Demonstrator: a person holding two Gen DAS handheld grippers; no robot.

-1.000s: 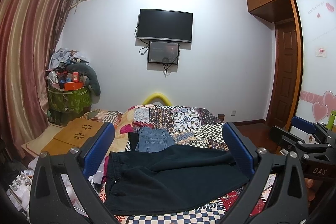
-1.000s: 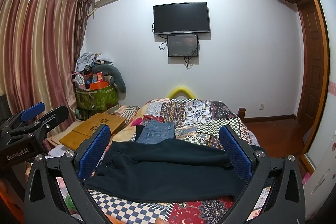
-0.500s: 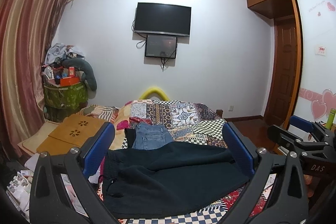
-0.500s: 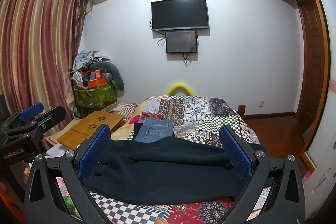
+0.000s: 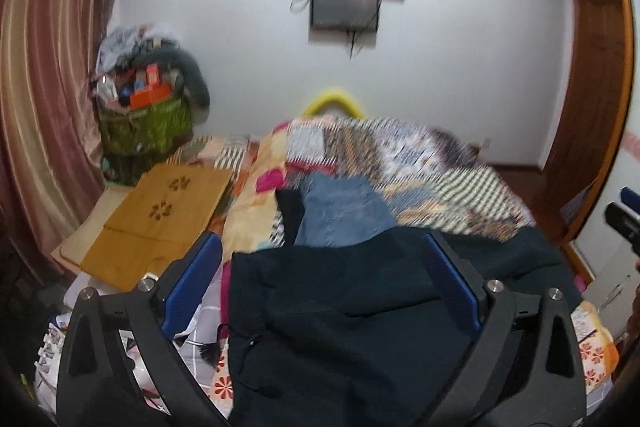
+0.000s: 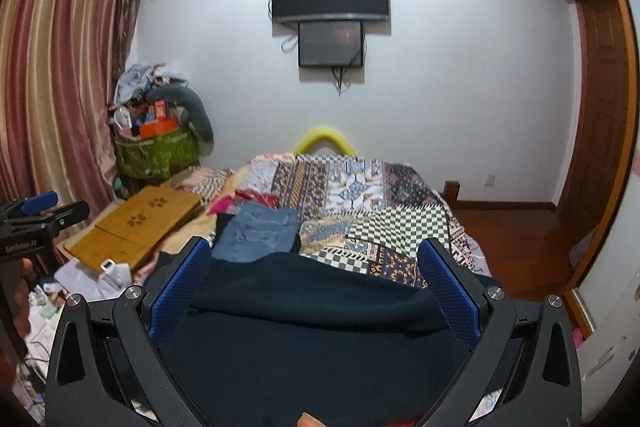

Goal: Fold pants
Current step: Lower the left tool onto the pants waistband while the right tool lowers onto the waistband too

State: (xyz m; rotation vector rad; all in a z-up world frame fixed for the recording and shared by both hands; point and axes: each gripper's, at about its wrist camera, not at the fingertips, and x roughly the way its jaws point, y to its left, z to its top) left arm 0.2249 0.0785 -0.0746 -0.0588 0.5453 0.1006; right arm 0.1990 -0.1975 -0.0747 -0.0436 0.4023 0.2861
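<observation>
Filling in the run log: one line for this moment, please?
phase: reaching | left gripper: open above dark pants | right gripper: open, over pants | folded jeans behind

the pants [image 6: 304, 311] lie across the near end of the bed [image 6: 400, 227]; jeans [image 6: 260, 235] sit just behind them, a folding table [image 6: 136, 223] to the left.

Dark, nearly black pants [image 5: 340, 327] lie spread flat across a patterned bed, filling the frame from centre down to 6 o'clock. The waistband with a thin drawstring sits toward 8 o'clock; the legs stretch toward 3 o'clock, one fabric ridge raised across the middle.
</observation>
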